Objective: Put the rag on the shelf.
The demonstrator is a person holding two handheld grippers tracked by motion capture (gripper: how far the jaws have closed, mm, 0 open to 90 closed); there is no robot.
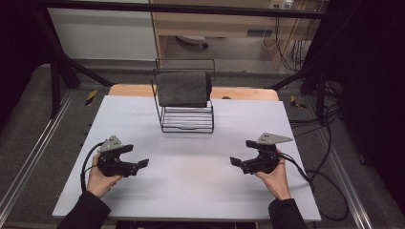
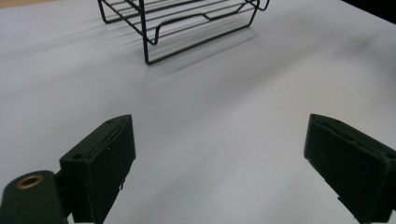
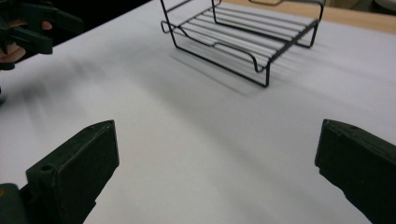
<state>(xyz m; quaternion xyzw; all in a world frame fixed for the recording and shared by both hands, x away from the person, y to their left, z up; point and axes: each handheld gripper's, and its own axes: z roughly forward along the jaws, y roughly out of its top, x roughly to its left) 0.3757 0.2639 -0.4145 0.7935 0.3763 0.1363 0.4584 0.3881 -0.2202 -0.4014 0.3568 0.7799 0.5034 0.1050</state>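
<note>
Person at the near edge of the white surface [image 1: 191, 176], one gripper per hand, both resting low w/ nothing held. Left gripper [image 1: 136, 160] sits near-left, jaws wide apart, empty. Right gripper [image 1: 241, 155] near-right, jaws likewise spread, empty. Well apart from each other. Black wire rack [image 1: 187, 119] stands upright at the far middle of the surface, clear of both grippers. Dark grey cloth [image 1: 182, 88] draped over the rack's top bar.
</note>
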